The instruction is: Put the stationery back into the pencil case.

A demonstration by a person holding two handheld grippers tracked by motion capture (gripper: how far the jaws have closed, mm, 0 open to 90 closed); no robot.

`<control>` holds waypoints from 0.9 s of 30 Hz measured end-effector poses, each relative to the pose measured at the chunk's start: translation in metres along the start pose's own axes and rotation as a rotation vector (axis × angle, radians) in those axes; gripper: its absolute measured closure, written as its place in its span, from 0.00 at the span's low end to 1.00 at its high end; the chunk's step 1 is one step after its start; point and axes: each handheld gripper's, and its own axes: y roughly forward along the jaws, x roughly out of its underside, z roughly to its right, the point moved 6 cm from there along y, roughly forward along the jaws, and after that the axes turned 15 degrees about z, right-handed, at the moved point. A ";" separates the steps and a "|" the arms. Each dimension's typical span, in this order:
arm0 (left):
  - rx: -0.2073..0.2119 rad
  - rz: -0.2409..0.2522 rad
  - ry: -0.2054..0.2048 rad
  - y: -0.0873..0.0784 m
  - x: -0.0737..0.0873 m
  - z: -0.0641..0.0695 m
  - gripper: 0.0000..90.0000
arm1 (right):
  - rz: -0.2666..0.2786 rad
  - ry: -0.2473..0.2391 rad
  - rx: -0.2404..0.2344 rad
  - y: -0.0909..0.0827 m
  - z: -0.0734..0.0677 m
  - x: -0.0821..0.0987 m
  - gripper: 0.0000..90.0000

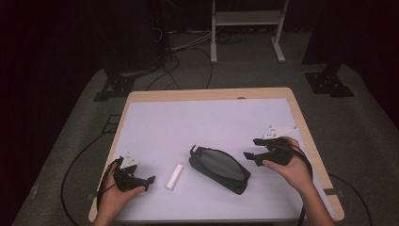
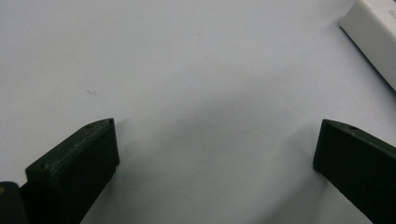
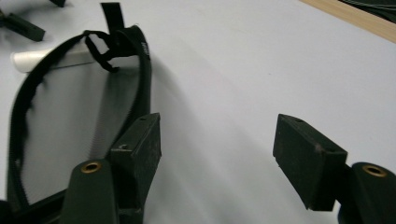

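Looking down from the high view, a wooden table [image 1: 301,113] carries a pale sheet [image 1: 188,127] that leaves a strip of bare wood at the far and right edges. One black mesh pouch [image 1: 219,168] lies a little right of the middle, near the front, and one small white box [image 1: 173,177] lies just beside its left end, apart from it. The far half of the sheet is free, so there is much room to move there. Two grippers are seen: the left gripper [image 1: 149,180] low near the front left corner, close to the box, and the right gripper [image 1: 249,156] just beside the right end of the pouch. Both are small and dark, so their jaws are hard to read from above.

Along the left gripper view, the two jaws stand wide apart over bare sheet with nothing between them: released. The white box [image 2: 373,32] is cut off by the top right corner.

Along the right gripper view, the jaws are also apart and hold nothing; the pouch [image 3: 70,121] lies beside the left jaw, perhaps touching it. The box [image 3: 32,59] is mostly hidden behind the mesh. The wood edge [image 3: 355,16] crosses the top right.
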 end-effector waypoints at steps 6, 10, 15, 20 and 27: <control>0.000 -0.001 0.000 0.000 0.000 0.000 0.00 | -0.017 0.015 0.048 0.000 0.015 0.009 0.32; 0.000 0.000 0.000 0.000 0.000 0.000 0.00 | -0.038 0.036 0.093 -0.001 0.025 0.016 0.32; 0.000 0.000 -0.001 0.000 0.000 0.000 0.00 | -0.062 0.056 0.136 -0.002 0.037 0.026 0.33; 0.000 -0.001 -0.001 0.000 0.000 0.000 0.00 | -0.091 0.072 0.185 -0.002 0.050 0.036 0.33; 0.001 -0.001 -0.001 0.000 0.000 0.000 0.00 | -0.136 0.102 0.231 -0.002 0.064 0.052 0.33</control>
